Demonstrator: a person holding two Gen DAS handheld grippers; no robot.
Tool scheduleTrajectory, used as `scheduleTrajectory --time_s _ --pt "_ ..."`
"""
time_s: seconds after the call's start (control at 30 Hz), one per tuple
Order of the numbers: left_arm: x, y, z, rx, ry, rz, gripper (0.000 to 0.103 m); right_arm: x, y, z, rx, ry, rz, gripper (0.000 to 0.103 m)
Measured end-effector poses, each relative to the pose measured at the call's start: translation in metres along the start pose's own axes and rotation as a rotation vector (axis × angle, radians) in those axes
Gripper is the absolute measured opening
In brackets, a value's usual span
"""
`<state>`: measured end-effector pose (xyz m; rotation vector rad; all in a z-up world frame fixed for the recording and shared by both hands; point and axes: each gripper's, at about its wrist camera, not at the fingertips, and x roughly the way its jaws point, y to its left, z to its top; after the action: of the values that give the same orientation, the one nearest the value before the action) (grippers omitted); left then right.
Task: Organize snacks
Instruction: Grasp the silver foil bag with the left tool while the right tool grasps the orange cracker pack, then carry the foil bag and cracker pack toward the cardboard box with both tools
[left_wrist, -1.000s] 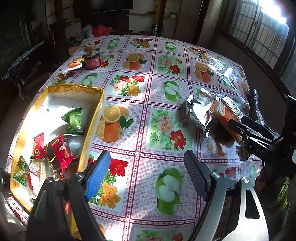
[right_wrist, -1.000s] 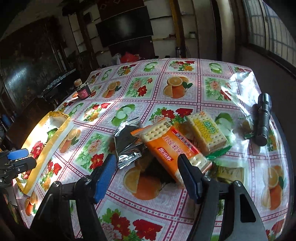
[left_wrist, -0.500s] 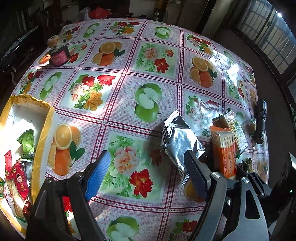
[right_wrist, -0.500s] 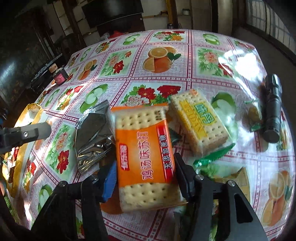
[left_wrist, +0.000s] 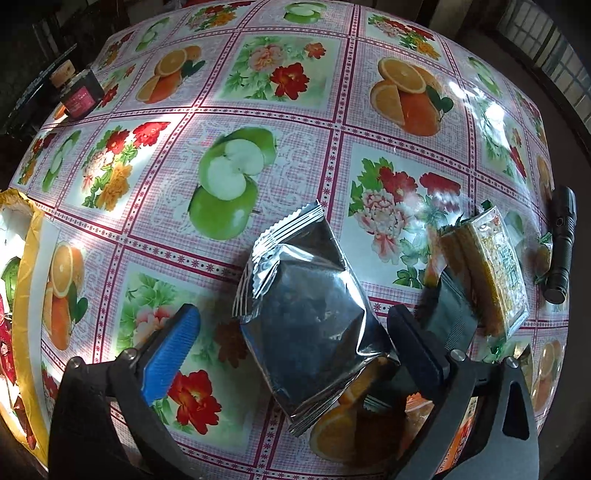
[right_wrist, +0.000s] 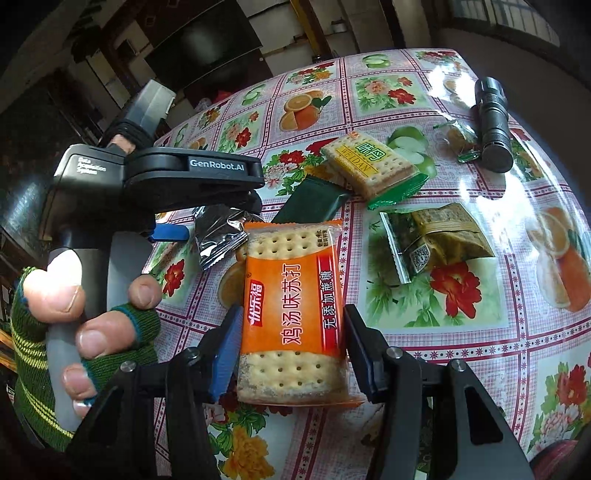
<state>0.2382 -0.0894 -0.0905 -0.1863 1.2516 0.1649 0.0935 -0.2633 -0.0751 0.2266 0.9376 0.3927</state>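
Orange cracker packet (right_wrist: 295, 317) clamped across its long edges in the right gripper (right_wrist: 291, 354), lifted just off the desk (right_wrist: 461, 325); probably light but brittle inside slick film, so best pinched flat on the sides without squeezing hard. Silver foil pouch (left_wrist: 310, 321) lying on the desk between the widening jaws of the left gripper (left_wrist: 295, 354), not yet touched, likely puffy and slippery, best taken across its middle. Further out: yellow cracker packet (right_wrist: 369, 166), green-brown sachet (right_wrist: 436, 240), black torch (right_wrist: 493, 122), gold-rimmed box (left_wrist: 27, 280) at the left edge.
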Motion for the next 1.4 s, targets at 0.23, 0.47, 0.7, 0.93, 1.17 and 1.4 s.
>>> scheduleTrajectory --time_s 0.23,0.47,0.7,0.93,1.17,1.4 --pt "-0.014 0.004 -0.023 0.119 -0.074 0.011 0.064 -0.004 0.003 -0.005 -0.009 0.008 -0.011 0.053" --pt "-0.035 0.051 -0.072 0.216 -0.078 -0.017 0.064 0.011 0.034 -0.012 -0.145 0.054 -0.099 0.059" --pt "-0.075 0.086 -0.126 0.232 -0.167 0.020 0.064 0.016 0.046 -0.013 -0.180 0.054 -0.119 0.054" --pt "-0.110 0.122 -0.144 0.183 -0.275 0.108 0.064 -0.014 0.072 -0.020 -0.141 -0.026 -0.015 0.053" --pt "-0.128 0.166 -0.157 0.107 -0.313 0.156 0.064 -0.023 0.107 -0.022 -0.150 -0.041 0.093 0.013" --pt "-0.130 0.188 -0.164 0.069 -0.303 0.143 0.064 0.000 0.123 -0.042 -0.221 0.019 -0.030 0.068"
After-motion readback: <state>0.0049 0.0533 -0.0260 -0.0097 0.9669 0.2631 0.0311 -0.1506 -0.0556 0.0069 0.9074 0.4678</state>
